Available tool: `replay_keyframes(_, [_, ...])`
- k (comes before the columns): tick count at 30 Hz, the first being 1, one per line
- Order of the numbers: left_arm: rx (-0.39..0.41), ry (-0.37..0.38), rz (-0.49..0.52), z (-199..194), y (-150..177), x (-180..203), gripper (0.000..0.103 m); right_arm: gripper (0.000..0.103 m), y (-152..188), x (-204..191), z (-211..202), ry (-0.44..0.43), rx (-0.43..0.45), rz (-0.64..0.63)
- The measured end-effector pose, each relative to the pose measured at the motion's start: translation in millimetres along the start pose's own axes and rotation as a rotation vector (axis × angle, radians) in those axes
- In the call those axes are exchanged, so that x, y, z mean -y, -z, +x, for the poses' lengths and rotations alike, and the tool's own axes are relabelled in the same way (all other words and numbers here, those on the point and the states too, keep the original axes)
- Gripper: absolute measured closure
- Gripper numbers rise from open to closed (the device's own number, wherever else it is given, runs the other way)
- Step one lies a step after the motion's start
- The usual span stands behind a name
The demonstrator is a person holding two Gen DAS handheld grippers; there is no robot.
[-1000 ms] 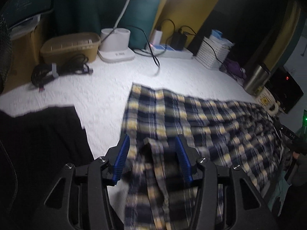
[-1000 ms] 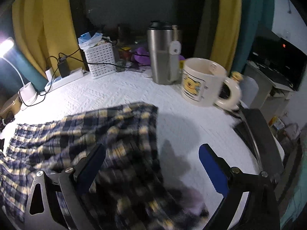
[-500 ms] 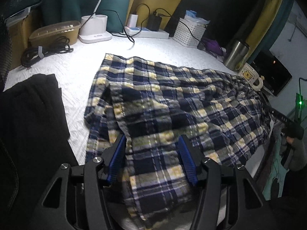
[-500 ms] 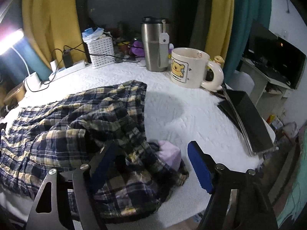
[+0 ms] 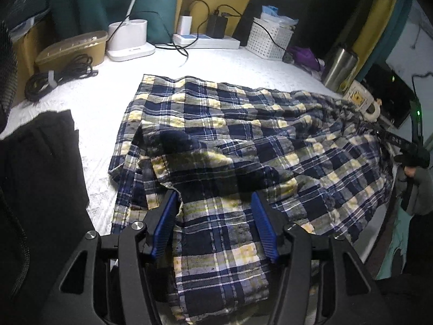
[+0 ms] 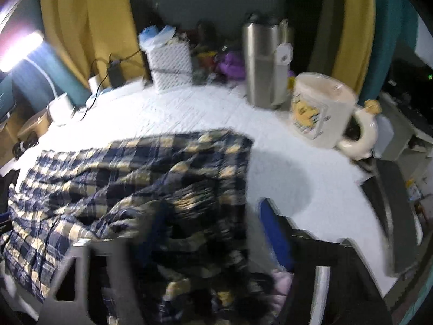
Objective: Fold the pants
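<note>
I've got the plaid pants [image 5: 243, 146] spread across the white table [image 5: 108, 94], one edge hanging off the near side. My left gripper [image 5: 213, 216] is over that near edge, fingers apart w/ cloth between them, not pinched. Right gripper [image 6: 208, 233] is blurred; fingers look spread over bunched fabric. Mug [image 6: 322, 108] sits far right, black garment [image 5: 40, 162] near left.

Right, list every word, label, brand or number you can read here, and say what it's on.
No text can be read.
Mug: yellow print, lettering too blurred.
Tumbler tag: nothing legible.
Lamp base: small marks, too small.
Box lid: pale marks, unreadable.
Pants: plaid only, no label showing.
</note>
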State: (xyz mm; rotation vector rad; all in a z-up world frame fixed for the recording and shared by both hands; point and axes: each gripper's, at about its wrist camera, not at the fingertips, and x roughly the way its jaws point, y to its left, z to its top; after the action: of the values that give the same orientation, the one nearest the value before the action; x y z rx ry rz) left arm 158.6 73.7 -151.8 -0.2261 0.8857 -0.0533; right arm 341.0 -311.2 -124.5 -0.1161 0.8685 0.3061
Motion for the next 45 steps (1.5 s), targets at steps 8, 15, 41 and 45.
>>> replay_keyframes(8, [0.026, -0.043, 0.058, -11.4, -1.2, 3.2, 0.101, 0.078, 25.4, -5.3, -21.5, 0.023, 0.002, -0.020])
replay_keyframes(15, [0.093, -0.065, 0.077, -40.8, -2.9, 0.5, 0.101, 0.078, 53.9, 1.8, -71.2, 0.086, 0.054, 0.039])
replay_keyframes(41, [0.091, 0.003, 0.073, -82.5, 60.5, -1.4, 0.043, 0.009, 117.8, 6.1, -133.5, 0.220, 0.165, 0.086])
replay_keyframes(45, [0.047, 0.004, 0.152, -81.0, 82.8, 14.6, 0.028, 0.009, 133.1, -1.7, -143.2, 0.210, 0.165, 0.082])
